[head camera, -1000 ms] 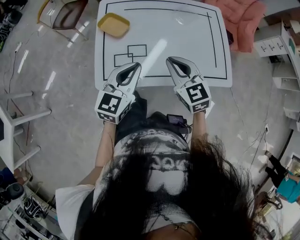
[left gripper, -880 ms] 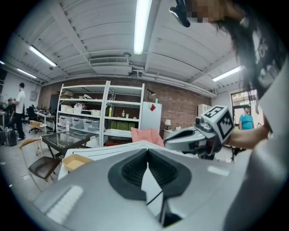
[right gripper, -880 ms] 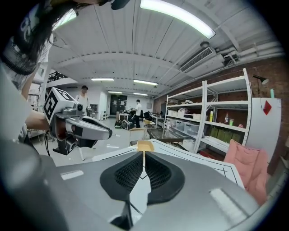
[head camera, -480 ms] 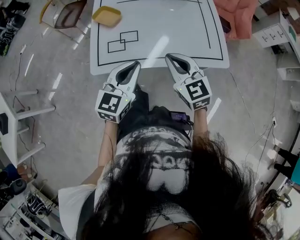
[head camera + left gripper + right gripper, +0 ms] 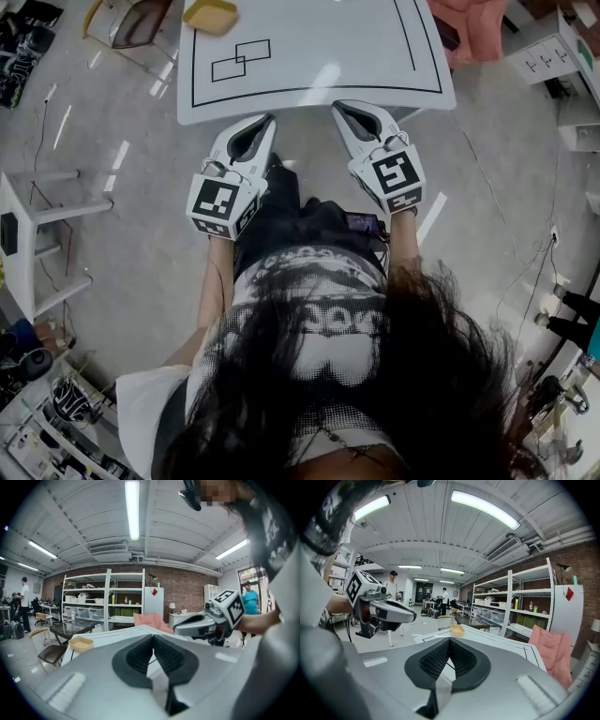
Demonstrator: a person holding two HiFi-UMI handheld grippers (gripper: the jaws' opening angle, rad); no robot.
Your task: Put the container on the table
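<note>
A shallow yellow container [image 5: 210, 14] sits on the far left corner of the white table [image 5: 356, 56], which carries black outline markings. Both grippers hang over the floor just short of the table's near edge, well away from the container. My left gripper [image 5: 267, 119] is shut and holds nothing, and so is my right gripper [image 5: 339, 106]. The left gripper view has the closed jaws [image 5: 153, 637] with the container [image 5: 80, 643] off to the left. Seen from the right gripper, the closed jaws [image 5: 449, 641] point toward the container [image 5: 457, 630] straight beyond.
A dark-seated chair [image 5: 131, 23] stands by the table's far left corner. A pink padded seat [image 5: 469, 23] and a white cabinet [image 5: 553, 56] are at the right. A white stool frame [image 5: 37, 234] stands at the left. Shelving [image 5: 103, 597] lines the back wall.
The table has slid up and away in the head view. Both gripper tips, earlier over the table's near edge, now hang over the floor in front of it. Both stay shut.
</note>
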